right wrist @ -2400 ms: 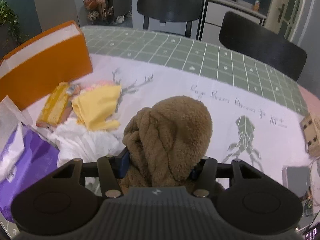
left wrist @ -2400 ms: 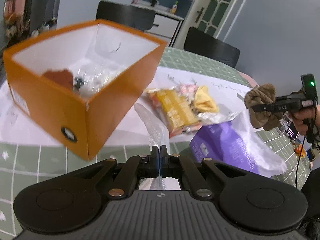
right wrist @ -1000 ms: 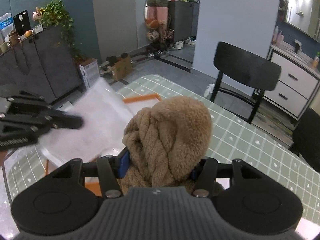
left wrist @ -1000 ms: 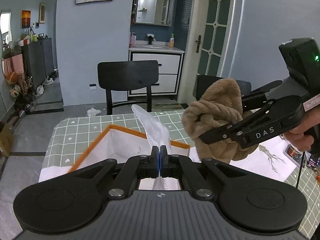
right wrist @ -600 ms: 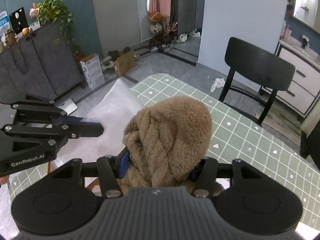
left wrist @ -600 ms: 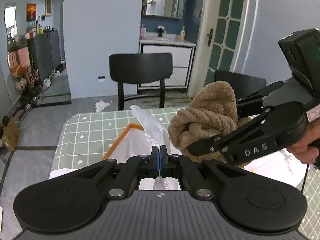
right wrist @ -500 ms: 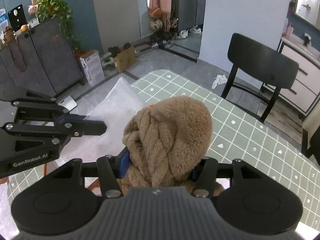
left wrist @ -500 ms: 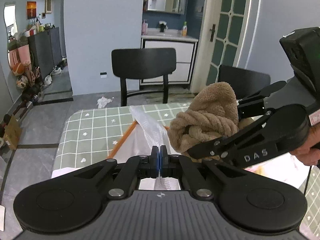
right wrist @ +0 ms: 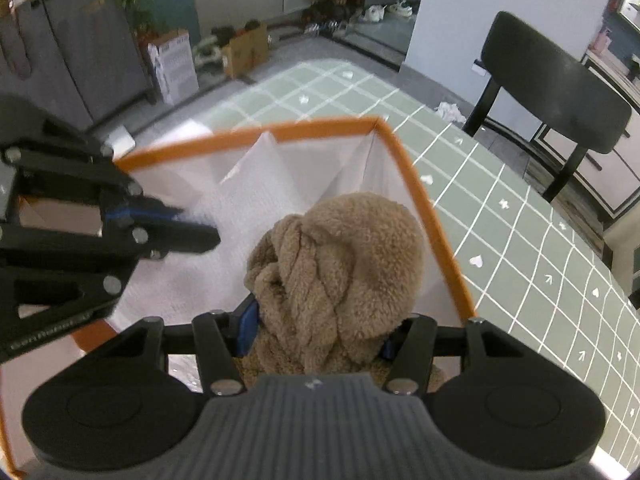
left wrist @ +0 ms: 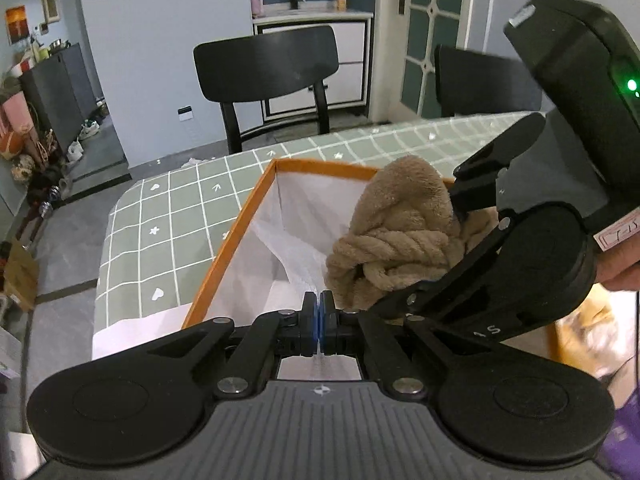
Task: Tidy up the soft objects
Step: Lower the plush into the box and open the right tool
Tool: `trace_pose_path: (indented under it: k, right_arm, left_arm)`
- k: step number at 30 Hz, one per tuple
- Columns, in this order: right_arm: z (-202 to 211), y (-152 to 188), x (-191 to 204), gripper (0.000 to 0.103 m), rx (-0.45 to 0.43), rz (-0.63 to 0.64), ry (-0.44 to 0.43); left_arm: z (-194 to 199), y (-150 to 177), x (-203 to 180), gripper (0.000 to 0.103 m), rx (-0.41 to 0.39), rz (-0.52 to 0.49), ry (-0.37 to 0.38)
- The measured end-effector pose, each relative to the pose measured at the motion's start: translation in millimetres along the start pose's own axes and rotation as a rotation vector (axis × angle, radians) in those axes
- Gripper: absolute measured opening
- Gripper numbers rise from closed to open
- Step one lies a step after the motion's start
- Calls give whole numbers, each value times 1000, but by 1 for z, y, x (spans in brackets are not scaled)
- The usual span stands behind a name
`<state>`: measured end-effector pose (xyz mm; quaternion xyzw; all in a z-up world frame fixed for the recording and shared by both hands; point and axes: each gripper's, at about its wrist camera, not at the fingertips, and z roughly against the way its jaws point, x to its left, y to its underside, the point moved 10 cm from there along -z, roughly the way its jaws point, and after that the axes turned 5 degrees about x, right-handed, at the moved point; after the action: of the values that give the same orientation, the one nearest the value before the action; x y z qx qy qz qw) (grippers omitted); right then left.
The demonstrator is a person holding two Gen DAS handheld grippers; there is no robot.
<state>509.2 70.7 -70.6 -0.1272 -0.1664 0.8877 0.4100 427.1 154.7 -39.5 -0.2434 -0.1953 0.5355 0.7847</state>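
Over the orange box [left wrist: 240, 232] on the green checked tablecloth [left wrist: 168, 224], both tools have dropped from head height in the last second and now hang above its white-lined opening. At left, the left gripper [left wrist: 319, 322] stays pinched fully shut on a thin clear plastic bag [left wrist: 296, 256] that trails down inside the box. At right, the right gripper [right wrist: 320, 336] remains clamped, jaws part-closed, around a brown plush bundle [right wrist: 340, 268] held just above the rim [right wrist: 424, 208]. Both soft items look ready to be released into the box.
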Motion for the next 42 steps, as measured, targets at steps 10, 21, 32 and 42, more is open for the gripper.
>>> trace_pose_path:
  k: [10, 21, 32, 42]
  right_arm:
    - [-28, -7, 11, 60, 54, 46, 18]
    - [-12, -3, -4, 73, 41, 70, 92]
    - [24, 14, -11, 73, 12, 54, 106]
    - [70, 33, 12, 73, -46, 78, 81]
  left_arm:
    - [-17, 10, 6, 1, 49, 16, -46]
    - [-2, 8, 5, 11, 34, -11, -71]
    - [21, 3, -3, 15, 12, -25, -90]
    - [53, 3, -29, 21, -16, -54, -101]
